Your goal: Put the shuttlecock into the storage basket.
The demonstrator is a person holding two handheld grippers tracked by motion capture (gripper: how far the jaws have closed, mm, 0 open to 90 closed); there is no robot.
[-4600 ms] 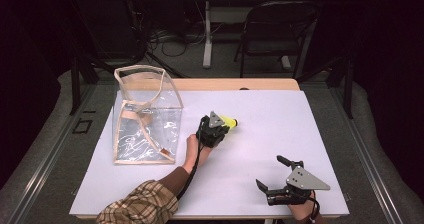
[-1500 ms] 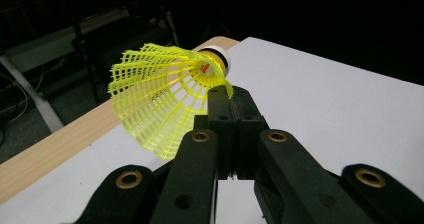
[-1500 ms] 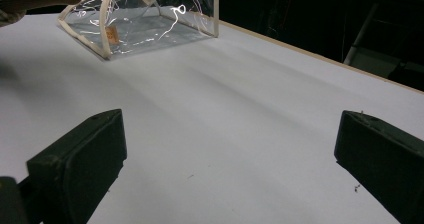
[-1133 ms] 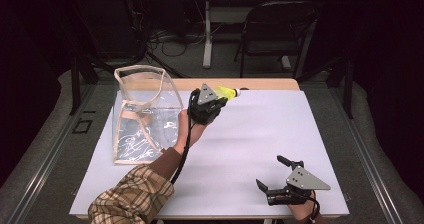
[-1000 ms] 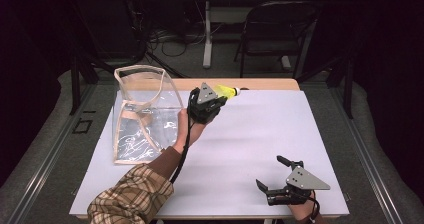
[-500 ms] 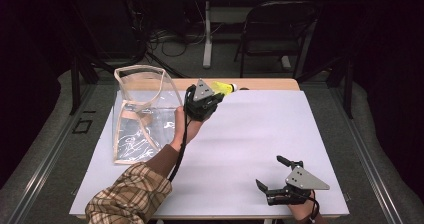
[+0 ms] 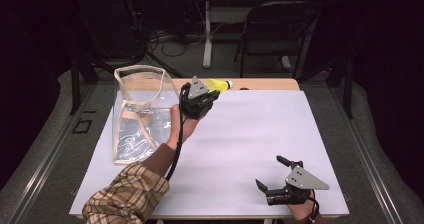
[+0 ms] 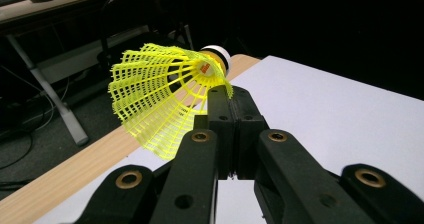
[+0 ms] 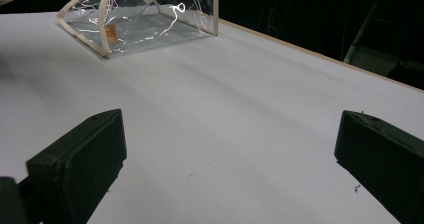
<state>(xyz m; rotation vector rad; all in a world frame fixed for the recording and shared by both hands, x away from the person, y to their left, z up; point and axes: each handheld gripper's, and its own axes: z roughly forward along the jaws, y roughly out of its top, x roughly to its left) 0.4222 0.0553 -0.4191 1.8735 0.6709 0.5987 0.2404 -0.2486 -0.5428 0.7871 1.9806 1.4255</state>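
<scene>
shuttlecock point(image 7: 218, 85) skirt half hidden behind left gripper point(image 7: 202, 103); clear bag point(image 9: 145, 19) top cut off

bag point(image 7: 142, 115): far left on tabletop point(image 7: 260, 134); shuttlecock point(image 7: 218, 84): in left claw point(image 7: 209, 95), just right of bag; right claw point(image 7: 270, 176): near right, well apart

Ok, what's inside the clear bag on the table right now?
Through the walls of the clear bag, folds, glare and a beige strap show, with no object clearly inside. The shuttlecock is outside, pinched in the left gripper. Reflections hide parts of the bottom.
</scene>
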